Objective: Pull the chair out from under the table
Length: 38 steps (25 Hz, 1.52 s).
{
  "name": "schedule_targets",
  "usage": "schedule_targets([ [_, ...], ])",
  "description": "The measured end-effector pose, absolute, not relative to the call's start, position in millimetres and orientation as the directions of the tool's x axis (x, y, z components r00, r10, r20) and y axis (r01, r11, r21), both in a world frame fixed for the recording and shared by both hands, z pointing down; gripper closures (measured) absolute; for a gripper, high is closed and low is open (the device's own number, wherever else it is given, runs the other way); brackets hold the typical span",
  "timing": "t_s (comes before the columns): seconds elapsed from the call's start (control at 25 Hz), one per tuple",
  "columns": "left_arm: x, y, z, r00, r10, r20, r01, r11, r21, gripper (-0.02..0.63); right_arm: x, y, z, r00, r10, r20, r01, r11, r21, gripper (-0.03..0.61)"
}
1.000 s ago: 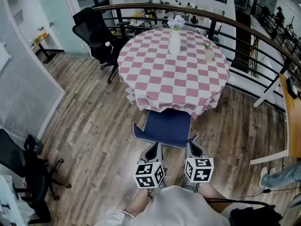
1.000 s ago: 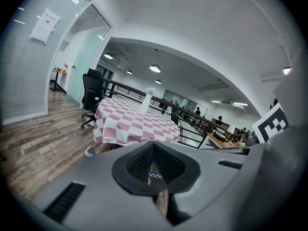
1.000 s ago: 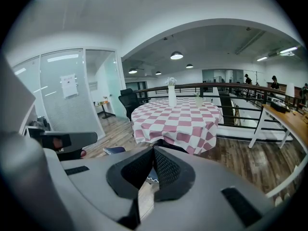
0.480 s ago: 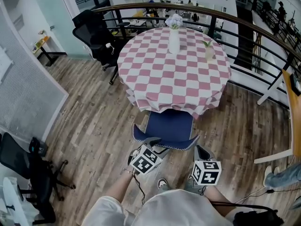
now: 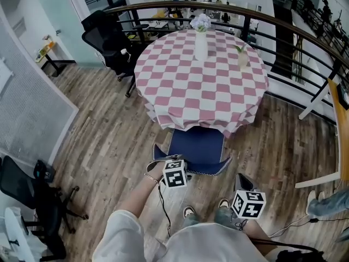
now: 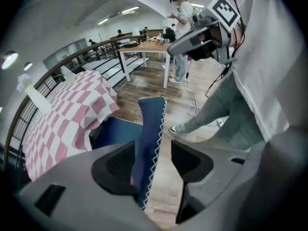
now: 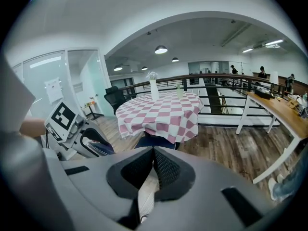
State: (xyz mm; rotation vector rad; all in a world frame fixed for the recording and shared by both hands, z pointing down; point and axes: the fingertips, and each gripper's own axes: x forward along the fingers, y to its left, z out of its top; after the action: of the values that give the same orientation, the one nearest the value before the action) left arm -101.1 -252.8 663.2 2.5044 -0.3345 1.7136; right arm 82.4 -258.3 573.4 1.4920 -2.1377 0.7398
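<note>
Right claw [image 7: 153,163] nearest, jaws together, empty; left claw [image 6: 155,161] jaws apart, just been opening, straddling the back edge of the blue chair [image 5: 196,145]; chair seat partly under the round checkered tabletop [image 5: 185,86]; white vase [image 5: 201,45] on its far side.

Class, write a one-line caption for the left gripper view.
Left gripper, jaws just opened and not yet gripping, straddles the blue chair backrest beside the pink-checked table.

Chair [image 5: 197,148] front half hidden under tablecloth [image 5: 202,81]; its legs unseen. Wooden table [image 5: 343,141] cut by right edge. Far people [image 7: 262,73] too small.
</note>
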Motion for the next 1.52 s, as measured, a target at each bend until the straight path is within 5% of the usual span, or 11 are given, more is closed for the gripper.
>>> schedule_targets([
  [0.44,-102,-259,691,0.274,0.047,0.961,-0.095,-0.993,0.076,0.449,104,-253,583,-0.265,-0.709,0.653,-0.964,0.197,-0.178,0.560],
  [0.92,-102,-249,694,0.285,0.083,0.955,-0.094,-0.989,0.114,0.515,90,-261,587,-0.292,-0.696,0.655,-0.956,0.220,-0.193,0.560],
  [1.52,-105,-202,693,0.246,0.136,0.960,-0.033,-0.988,0.149,0.523,83,-258,585,-0.304,-0.688,0.659,-0.952,0.238,-0.190,0.560],
])
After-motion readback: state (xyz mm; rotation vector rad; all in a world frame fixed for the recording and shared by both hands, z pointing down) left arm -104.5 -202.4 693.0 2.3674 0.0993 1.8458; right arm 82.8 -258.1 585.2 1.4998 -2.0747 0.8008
